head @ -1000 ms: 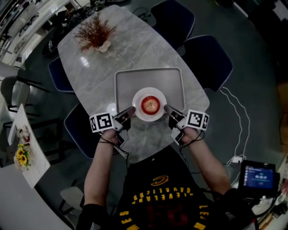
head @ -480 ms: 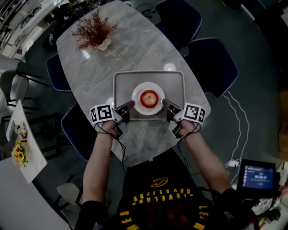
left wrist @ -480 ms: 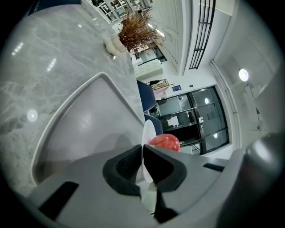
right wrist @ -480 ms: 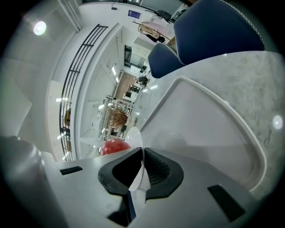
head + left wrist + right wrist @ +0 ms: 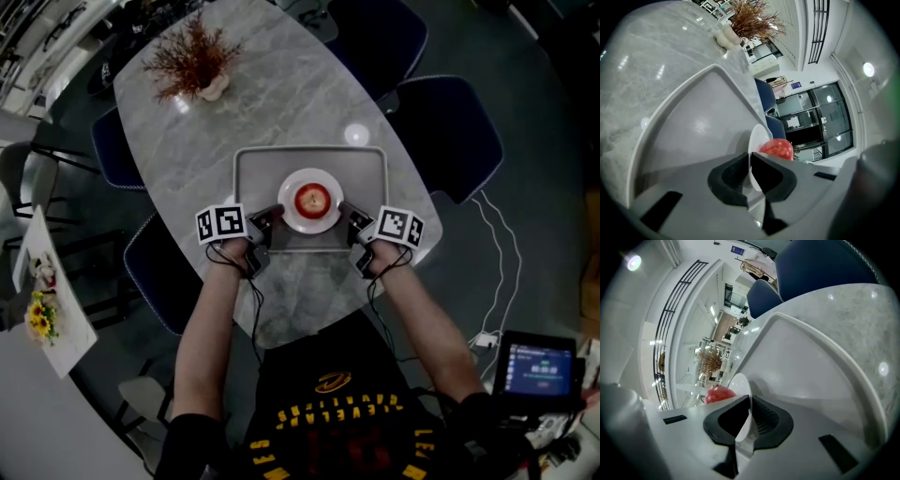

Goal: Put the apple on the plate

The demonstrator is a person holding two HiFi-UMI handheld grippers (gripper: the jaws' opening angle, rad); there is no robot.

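Pinching opposite rims of the plate (image 5: 312, 176), left claw (image 5: 750, 163) and right claw (image 5: 749, 405), each clamped tight; apple (image 5: 312, 199) centred, tray (image 5: 309, 150) beneath.

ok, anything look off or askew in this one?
Nothing stands out. The apple sits in the middle of the plate; the left gripper and right gripper are shut on its opposite rims, over the tray. No spill or damage visible.
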